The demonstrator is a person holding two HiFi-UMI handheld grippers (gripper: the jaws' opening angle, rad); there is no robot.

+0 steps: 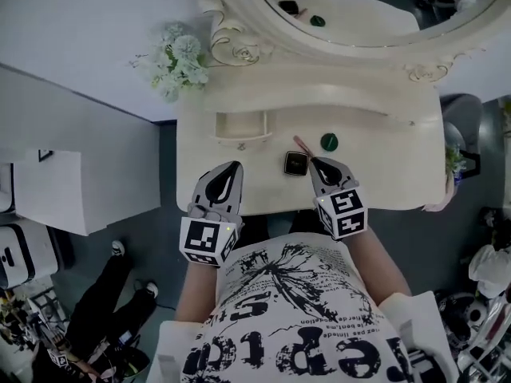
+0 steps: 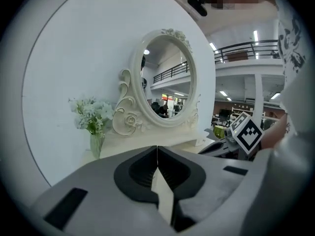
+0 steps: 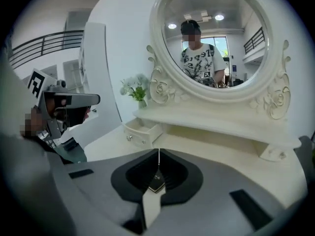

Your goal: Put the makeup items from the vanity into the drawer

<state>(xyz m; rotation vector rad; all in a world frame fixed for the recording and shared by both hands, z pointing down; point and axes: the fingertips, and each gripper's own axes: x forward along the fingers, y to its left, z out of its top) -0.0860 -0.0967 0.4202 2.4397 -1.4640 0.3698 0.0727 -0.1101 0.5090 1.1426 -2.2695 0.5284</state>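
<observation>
your left tool [image 1: 232,168] and right tool [image 1: 318,163] are both closed and empty, and the black square compact [image 1: 296,163], flat on the bench [image 1: 383,174] at centre frame beside the right tool's tip, looks light, hard and slick, so pinch its opposite edges.

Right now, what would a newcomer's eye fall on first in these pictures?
The big ornate oval mirror at the back of the white vanity draws the eye first, with white flowers at its left. Next come the small open drawer on the vanity top and, to its right, a dark square compact and a green round item. The left gripper and right gripper hover over the near edge, fingers together.
</observation>
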